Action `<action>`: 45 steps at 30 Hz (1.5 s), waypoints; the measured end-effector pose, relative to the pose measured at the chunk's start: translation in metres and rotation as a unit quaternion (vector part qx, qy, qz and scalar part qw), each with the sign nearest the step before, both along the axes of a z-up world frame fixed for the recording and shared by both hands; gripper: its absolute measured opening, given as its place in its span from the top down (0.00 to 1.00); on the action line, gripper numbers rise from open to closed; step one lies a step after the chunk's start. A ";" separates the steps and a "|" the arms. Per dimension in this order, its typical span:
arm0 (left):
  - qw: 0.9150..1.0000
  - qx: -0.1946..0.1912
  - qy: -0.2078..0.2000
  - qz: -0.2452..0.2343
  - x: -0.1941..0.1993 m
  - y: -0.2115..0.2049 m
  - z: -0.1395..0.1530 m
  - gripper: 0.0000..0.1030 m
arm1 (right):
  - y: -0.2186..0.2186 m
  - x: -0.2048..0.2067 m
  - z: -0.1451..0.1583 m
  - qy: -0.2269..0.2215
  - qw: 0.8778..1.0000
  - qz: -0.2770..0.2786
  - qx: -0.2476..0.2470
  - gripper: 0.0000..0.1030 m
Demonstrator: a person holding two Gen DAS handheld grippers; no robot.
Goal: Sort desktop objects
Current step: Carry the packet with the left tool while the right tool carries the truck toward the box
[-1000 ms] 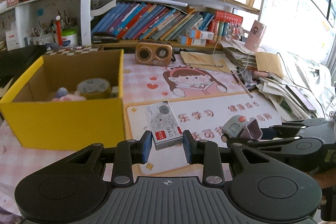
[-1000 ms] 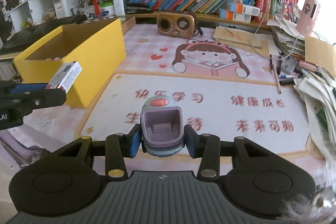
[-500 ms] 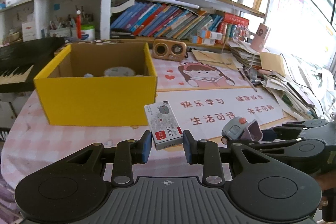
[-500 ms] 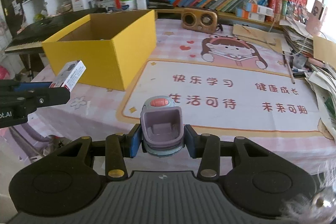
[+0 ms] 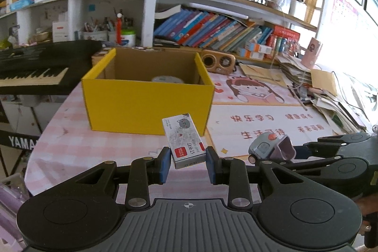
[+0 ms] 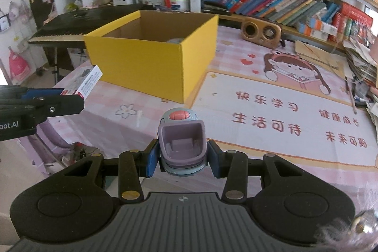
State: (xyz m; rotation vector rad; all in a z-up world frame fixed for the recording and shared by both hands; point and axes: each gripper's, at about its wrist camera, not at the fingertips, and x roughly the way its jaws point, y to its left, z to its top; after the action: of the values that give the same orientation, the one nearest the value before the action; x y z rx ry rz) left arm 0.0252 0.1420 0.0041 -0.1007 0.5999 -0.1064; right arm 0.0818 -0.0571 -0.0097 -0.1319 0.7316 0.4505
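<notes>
Both grippers have pulled back and up since a second ago, so the yellow box (image 5: 147, 105) now sits farther off, and I see its whole front wall instead of looking down into it.

From the left wrist camera, my left gripper (image 5: 187, 163) is squeezed onto a small staple box (image 5: 184, 139), held in the air in front of the yellow box. Off to the side, the right gripper (image 5: 274, 151) holds a little grey and purple gadget (image 5: 271, 149). I think I am in the carry step: both things are picked up and not yet dropped in. Next I need to move forward, lift over the front wall, then let go. Inside the yellow box I can only see the top of a tape roll (image 5: 166, 79); anything else in there is hidden by the wall.

From the right wrist camera, the right gripper (image 6: 182, 157) pinches the gadget (image 6: 180, 141) from both sides, above the pink table cloth (image 6: 113, 126). The left gripper (image 6: 70, 99) pokes in from the edge with the staple box (image 6: 85, 83), but most of it is cut off. I cannot tell what the gadget really is.
</notes>
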 end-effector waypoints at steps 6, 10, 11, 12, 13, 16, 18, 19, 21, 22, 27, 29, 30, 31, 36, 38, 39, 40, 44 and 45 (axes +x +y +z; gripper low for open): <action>1.000 0.000 -0.007 0.014 -0.005 0.012 0.002 0.71 | 0.015 0.000 0.002 -0.005 1.000 0.016 -0.003 0.61; 1.000 -0.001 -0.010 0.021 -0.007 0.018 0.004 0.71 | 0.022 0.001 0.004 -0.007 1.000 0.024 -0.005 0.61; 1.000 -0.001 -0.010 0.023 -0.008 0.019 0.004 0.71 | 0.024 0.001 0.004 -0.008 1.000 0.026 -0.005 0.61; 1.000 -0.002 -0.010 0.025 -0.008 0.020 0.004 0.71 | 0.026 0.001 0.005 -0.008 1.000 0.028 -0.005 0.61; 1.000 -0.002 -0.010 0.026 -0.008 0.021 0.004 0.71 | 0.027 0.001 0.005 -0.009 0.999 0.030 -0.006 0.61; 1.000 -0.002 -0.011 0.029 -0.007 0.024 0.004 0.71 | 0.029 0.003 0.005 -0.009 0.999 0.034 -0.006 0.61; 0.999 -0.002 -0.011 0.031 -0.006 0.025 0.004 0.71 | 0.031 0.004 0.005 -0.009 0.999 0.036 -0.006 0.61; 0.999 -0.001 -0.011 0.033 -0.006 0.026 0.005 0.71 | 0.032 0.005 0.005 -0.010 0.999 0.037 -0.006 0.61; 0.999 0.001 -0.012 0.035 -0.005 0.027 0.006 0.71 | 0.034 0.007 0.006 -0.010 0.999 0.040 -0.006 0.61; 0.999 0.003 -0.014 0.036 -0.004 0.027 0.007 0.71 | 0.035 0.009 0.007 -0.010 0.999 0.041 -0.006 0.61; 0.999 0.010 -0.023 0.040 0.005 0.031 0.012 0.71 | 0.040 0.020 0.012 -0.017 0.999 0.049 -0.002 0.61; 0.999 0.012 -0.028 0.043 0.010 0.032 0.015 0.71 | 0.042 0.026 0.016 -0.021 0.998 0.052 0.001 0.61; 0.998 0.014 -0.031 0.044 0.014 0.032 0.017 0.71 | 0.043 0.029 0.018 -0.024 0.998 0.054 0.002 0.61; 0.998 0.016 -0.034 0.046 0.017 0.033 0.018 0.71 | 0.045 0.032 0.020 -0.027 0.998 0.058 0.003 0.61; 0.997 0.025 -0.046 0.055 0.038 0.034 0.025 0.71 | 0.050 0.053 0.029 -0.040 0.997 0.070 0.009 0.61; 0.997 0.028 -0.047 0.059 0.049 0.035 0.026 0.71 | 0.053 0.062 0.032 -0.044 0.996 0.074 0.009 0.61; 0.997 0.029 -0.047 0.060 0.054 0.036 0.026 0.71 | 0.054 0.067 0.033 -0.046 0.996 0.076 0.009 0.61; 0.996 0.031 -0.047 0.063 0.059 0.036 0.026 0.71 | 0.055 0.071 0.034 -0.047 0.996 0.078 0.008 0.61; 0.996 0.036 -0.046 0.071 0.080 0.039 0.025 0.71 | 0.059 0.091 0.037 -0.050 0.995 0.088 0.006 0.61; 0.996 0.038 -0.045 0.073 0.085 0.040 0.025 0.71 | 0.061 0.096 0.038 -0.051 0.995 0.091 0.006 0.61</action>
State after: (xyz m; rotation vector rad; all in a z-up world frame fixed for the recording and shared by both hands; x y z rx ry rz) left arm 0.1103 0.1818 0.0287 -0.0654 0.5036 0.0542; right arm 0.1780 0.0034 0.0283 -0.2102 0.6195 0.6180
